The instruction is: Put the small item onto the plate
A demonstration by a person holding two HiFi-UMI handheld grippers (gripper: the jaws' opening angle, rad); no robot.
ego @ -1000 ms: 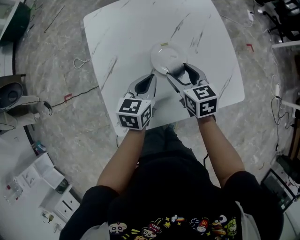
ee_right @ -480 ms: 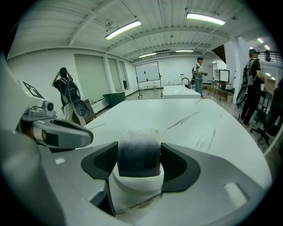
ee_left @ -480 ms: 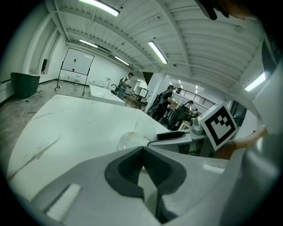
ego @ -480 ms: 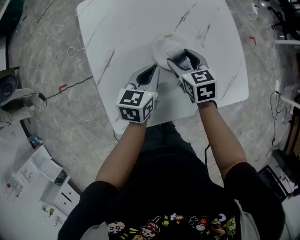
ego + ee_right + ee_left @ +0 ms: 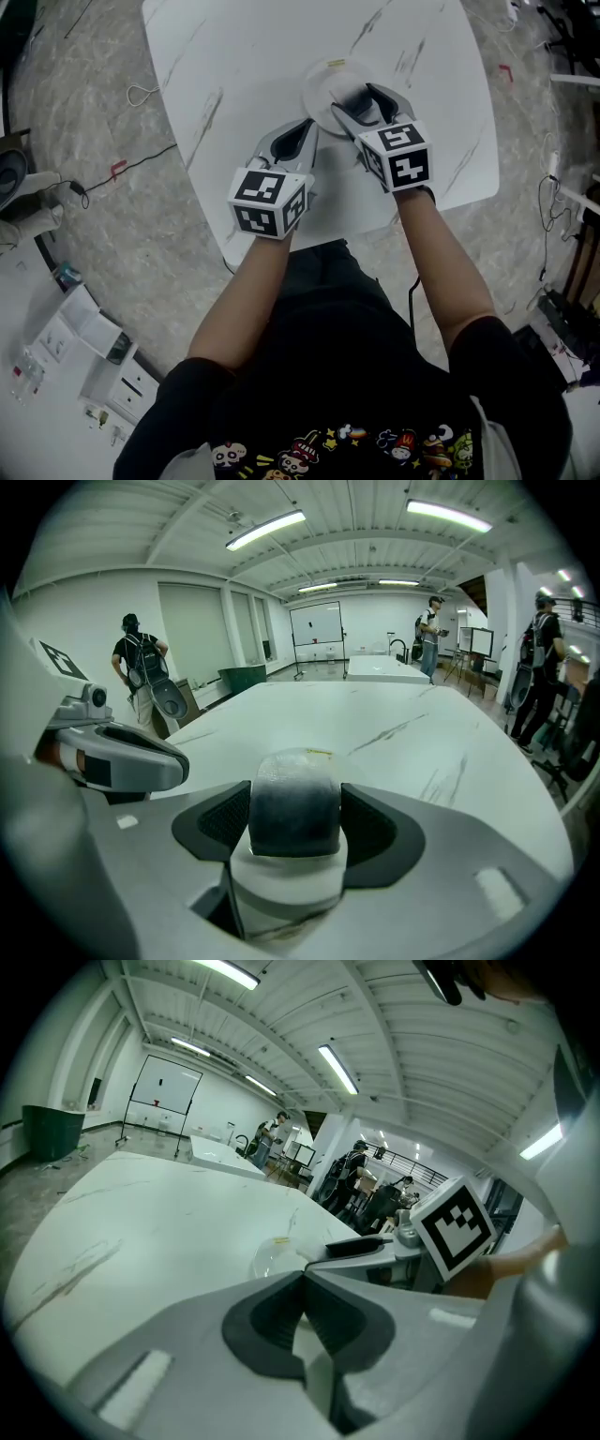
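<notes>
A small dark grey rounded item (image 5: 293,803) sits clamped between the jaws of my right gripper (image 5: 293,817). In the head view this right gripper (image 5: 356,97) holds the item (image 5: 360,101) over the near part of a pale round plate (image 5: 323,82) on the white marble table (image 5: 234,56). Whether the item touches the plate I cannot tell. My left gripper (image 5: 309,125) rests just left of the plate with its jaws shut and empty. From the left gripper view the left gripper (image 5: 302,1277) points toward the plate (image 5: 272,1255), its jaws meeting in front of it.
The table's near edge (image 5: 309,230) lies just behind both grippers. A cable (image 5: 141,167) and a wire loop (image 5: 141,92) lie on the floor at left, with white boxes (image 5: 84,337) at lower left. People (image 5: 141,663) stand in the hall beyond the table.
The right gripper has moved forward with the item, from the plate's near rim to over the plate. The left gripper has stayed beside the plate, shut.
</notes>
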